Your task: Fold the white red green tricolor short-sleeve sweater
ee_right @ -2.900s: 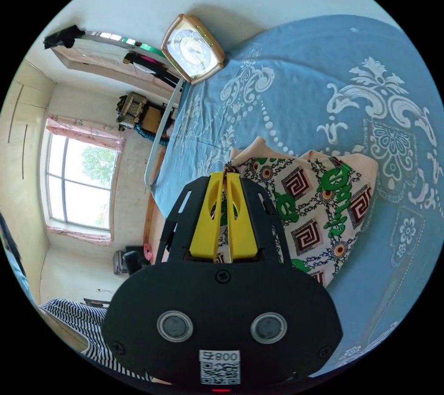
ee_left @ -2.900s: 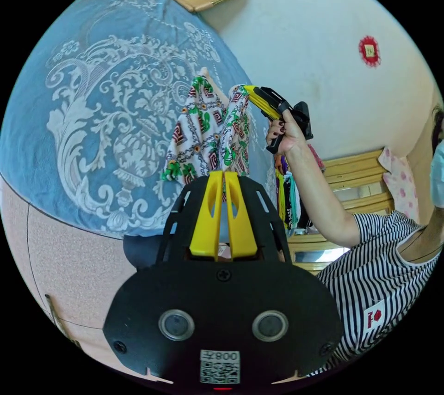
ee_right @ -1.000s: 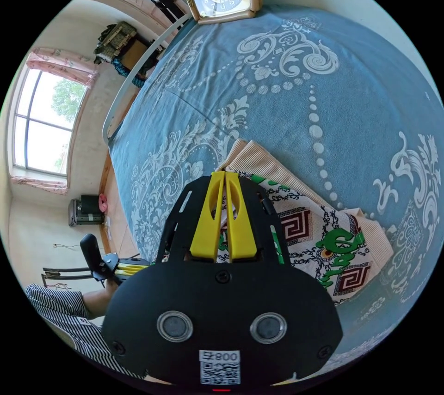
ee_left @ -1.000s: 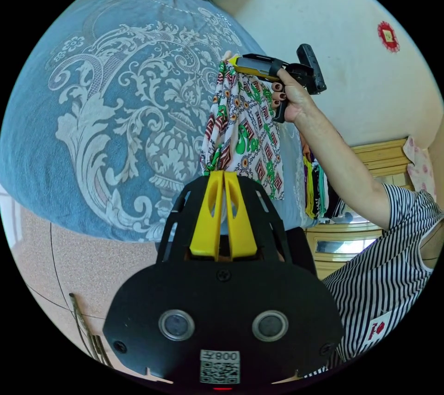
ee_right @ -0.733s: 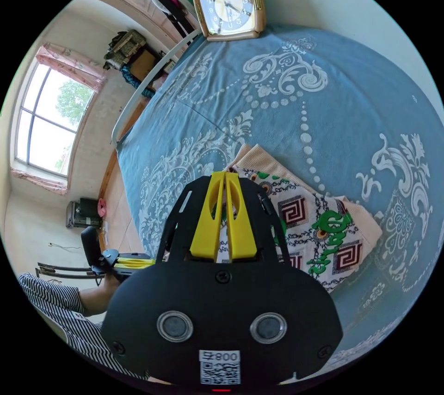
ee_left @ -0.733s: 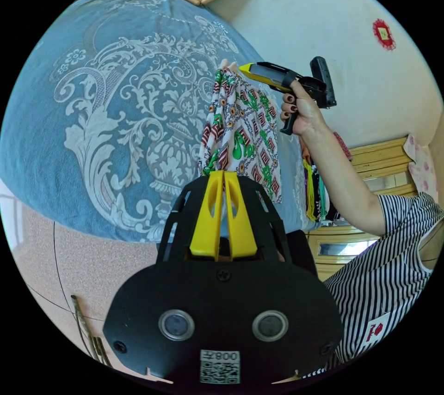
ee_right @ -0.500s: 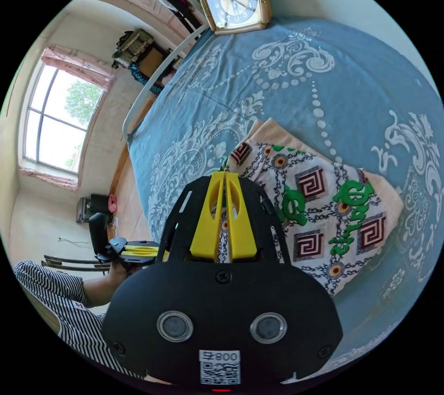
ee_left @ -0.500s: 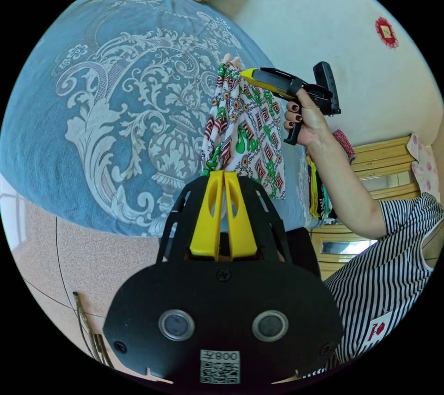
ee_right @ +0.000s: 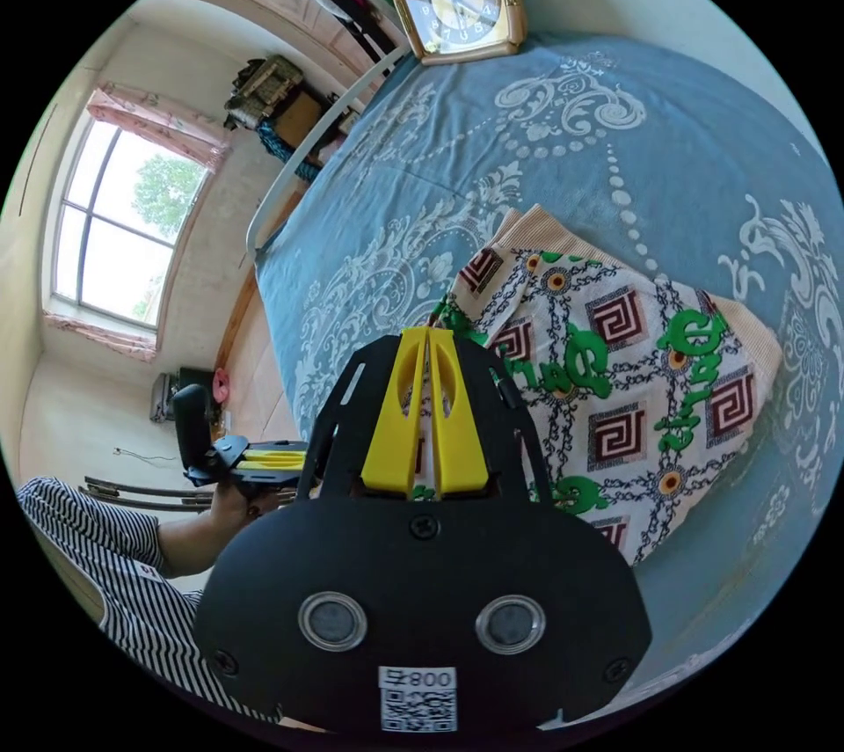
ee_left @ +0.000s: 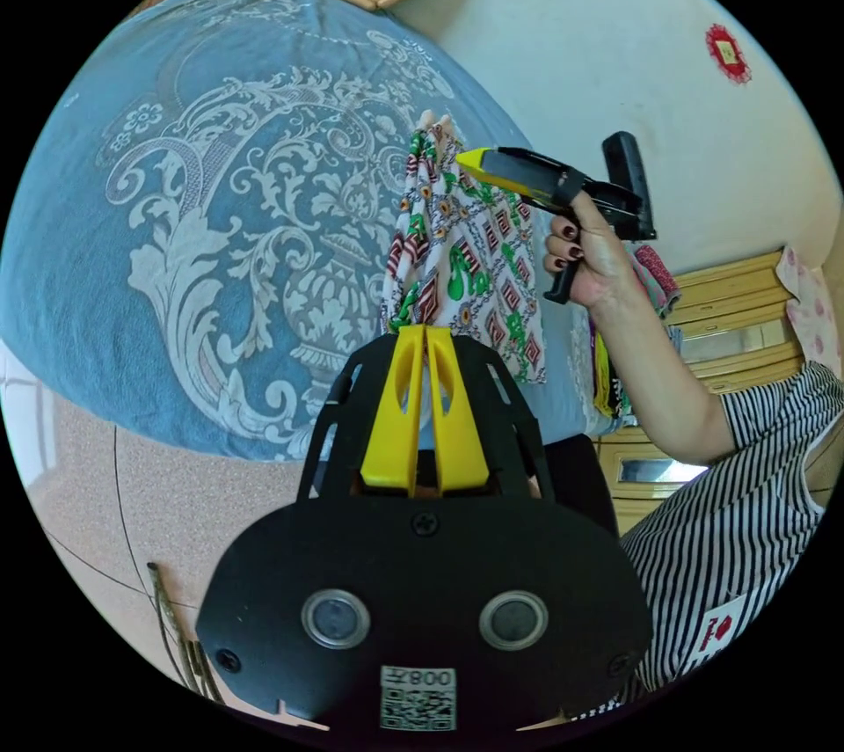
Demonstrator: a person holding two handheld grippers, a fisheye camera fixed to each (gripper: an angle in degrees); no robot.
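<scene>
Now your left gripper (ee_left: 425, 332) and right gripper (ee_right: 427, 334) both pinch the sweater (ee_right: 615, 383) above the bed (ee_right: 668, 154).

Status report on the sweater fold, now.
Left gripper and right gripper both shut on sweater. Sweater held up over the blue bedspread, hanging between the grippers. Nothing in the way.

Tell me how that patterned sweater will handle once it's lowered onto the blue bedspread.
Probably floppy: the sweater hangs in soft folds between the left gripper and right gripper. Likely light, since two pinches carry it. It may bunch on the bedspread.
</scene>
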